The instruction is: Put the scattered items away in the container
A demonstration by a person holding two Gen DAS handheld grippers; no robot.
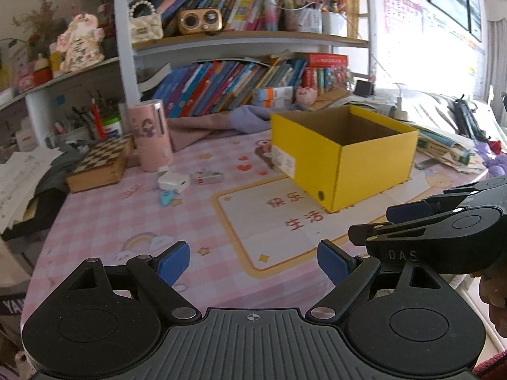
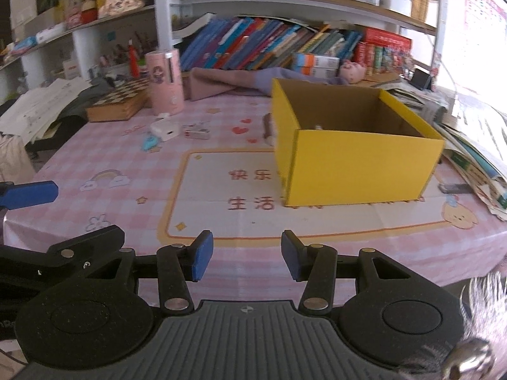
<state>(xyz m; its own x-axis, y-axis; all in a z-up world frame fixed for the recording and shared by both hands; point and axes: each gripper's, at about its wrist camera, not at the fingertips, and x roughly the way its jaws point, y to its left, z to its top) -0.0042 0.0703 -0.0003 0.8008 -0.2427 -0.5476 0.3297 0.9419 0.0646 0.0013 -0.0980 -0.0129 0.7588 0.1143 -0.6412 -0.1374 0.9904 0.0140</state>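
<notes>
Yellow box floor mostly hidden

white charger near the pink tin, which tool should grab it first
Left, probably. The left tool is open and empty, and the white charger lies left of the yellow box, on its side. The right tool sits farther right.

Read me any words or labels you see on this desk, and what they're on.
"快乐" over "生活": table mat.
"DAS": right gripper body; letters cut off after that.
White label on the yellow box: too blurred.
Book spines and wall poster: too small.
</notes>
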